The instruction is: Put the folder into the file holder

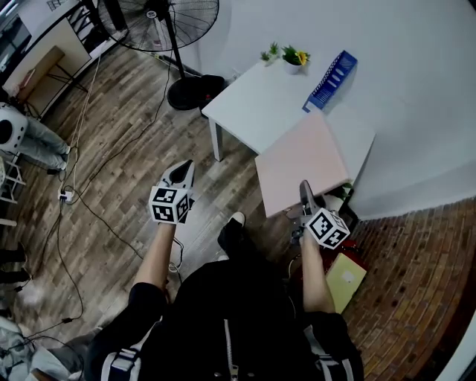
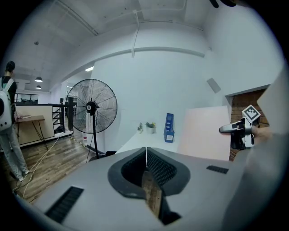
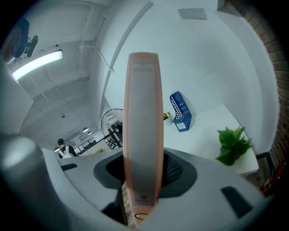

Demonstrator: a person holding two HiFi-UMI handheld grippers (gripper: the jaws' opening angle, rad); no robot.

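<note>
A pale pink folder (image 1: 301, 162) hangs in the air in front of me, over the near corner of the white table (image 1: 253, 104). My right gripper (image 1: 305, 187) is shut on the folder's near edge. In the right gripper view the folder's spine (image 3: 142, 131) stands upright between the pads of that gripper (image 3: 142, 180). The blue file holder (image 1: 331, 79) stands at the table's far side by the wall, also visible as a blue file holder (image 3: 180, 111) beyond the spine. My left gripper (image 1: 181, 173) is over the floor to the left, its jaws closed together and holding nothing.
Small potted plants (image 1: 294, 58) sit on the table next to the file holder. A standing fan (image 1: 167, 22) is on the floor left of the table, with cables (image 1: 82, 186) across the wood floor. A yellow object (image 1: 343, 279) lies near my right side. A person (image 1: 30, 141) sits far left.
</note>
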